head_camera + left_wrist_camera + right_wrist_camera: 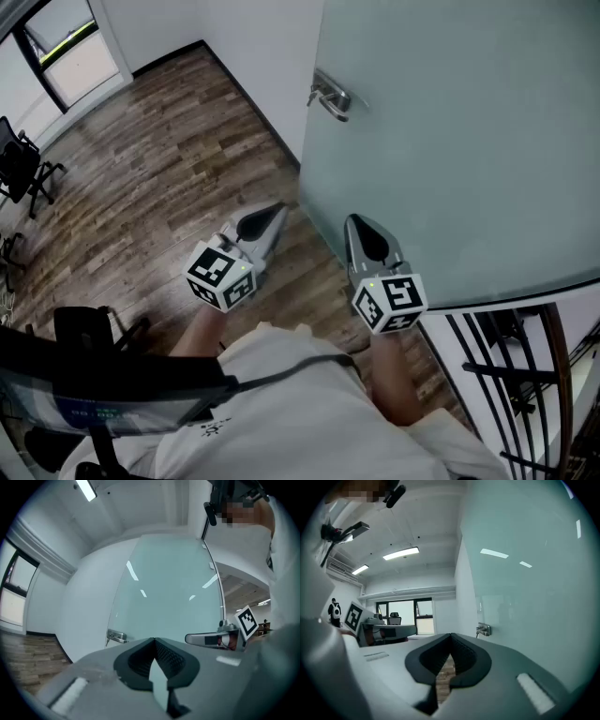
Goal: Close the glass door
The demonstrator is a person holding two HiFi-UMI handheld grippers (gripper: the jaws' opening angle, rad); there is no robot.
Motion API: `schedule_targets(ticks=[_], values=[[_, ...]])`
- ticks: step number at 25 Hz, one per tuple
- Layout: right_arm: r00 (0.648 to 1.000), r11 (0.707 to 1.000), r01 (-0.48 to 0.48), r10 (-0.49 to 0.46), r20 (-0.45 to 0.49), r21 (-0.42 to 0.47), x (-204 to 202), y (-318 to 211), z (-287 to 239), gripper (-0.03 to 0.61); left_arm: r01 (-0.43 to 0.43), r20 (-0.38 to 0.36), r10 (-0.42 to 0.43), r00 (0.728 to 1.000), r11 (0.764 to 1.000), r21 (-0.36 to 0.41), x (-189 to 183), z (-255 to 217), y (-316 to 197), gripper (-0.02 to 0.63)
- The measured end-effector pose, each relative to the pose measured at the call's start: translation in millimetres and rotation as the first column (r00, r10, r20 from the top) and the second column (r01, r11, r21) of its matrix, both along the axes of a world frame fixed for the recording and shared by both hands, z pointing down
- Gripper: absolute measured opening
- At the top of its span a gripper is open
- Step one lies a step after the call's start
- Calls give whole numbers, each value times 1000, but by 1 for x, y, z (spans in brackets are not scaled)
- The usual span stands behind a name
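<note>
The glass door (450, 141) is a frosted pane filling the head view from 12 to 4 o'clock, with its free vertical edge running down beside the white wall (244, 37). A metal lever handle (330, 97) is mounted near that edge, at 12 o'clock from the two claws. The right claw (356, 223) lies at the foot of the pane, at 6 o'clock from the handle. Its jaws are closed tip to tip with nothing between them. In the right gripper view the pane runs just beside the claw, at 3 o'clock, but whether they touch cannot be told. The left claw (274, 214) lies at 9 o'clock from the right claw, over the wood floor (159, 159) and clear of the pane. Its jaws are also closed at the tips and carry nothing. In the left gripper view this claw faces the pane, with the handle at 9 o'clock and the right claw at 3 o'clock. Both claws point level, and each bears a marker cube at its rear. The person's light shirt (300, 412) is at 6 o'clock in the head view. A black railing (506, 375) stands at 4 o'clock, below the door's lower edge. A black office chair (23, 169) stands at 9 o'clock, well apart from the door, and a window (61, 42) is at 11 o'clock.
</note>
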State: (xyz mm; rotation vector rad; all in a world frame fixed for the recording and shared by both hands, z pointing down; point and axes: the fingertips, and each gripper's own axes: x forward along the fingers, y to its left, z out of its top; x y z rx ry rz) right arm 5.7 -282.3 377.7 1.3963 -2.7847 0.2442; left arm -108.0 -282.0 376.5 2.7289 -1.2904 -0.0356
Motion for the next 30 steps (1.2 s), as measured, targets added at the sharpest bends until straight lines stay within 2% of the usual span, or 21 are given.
schedule_targets(ticks=[11, 18, 23, 30], values=[[999, 1000, 11, -11, 39, -13, 24, 2, 2, 9, -5, 6, 5, 1000, 1000, 0, 25, 0, 2, 3], [999, 998, 51, -51, 11, -34, 45, 0, 21, 9, 14, 11, -14, 1000, 1000, -10, 48, 8, 3, 3], [996, 994, 94, -94, -2, -63, 49, -1, 35, 9, 39, 18, -39, 999, 999, -24, 54, 15, 4, 3], [993, 990, 118, -115, 39, -81, 43, -21, 36, 9, 38, 27, -37, 999, 998, -44, 53, 25, -15, 3]])
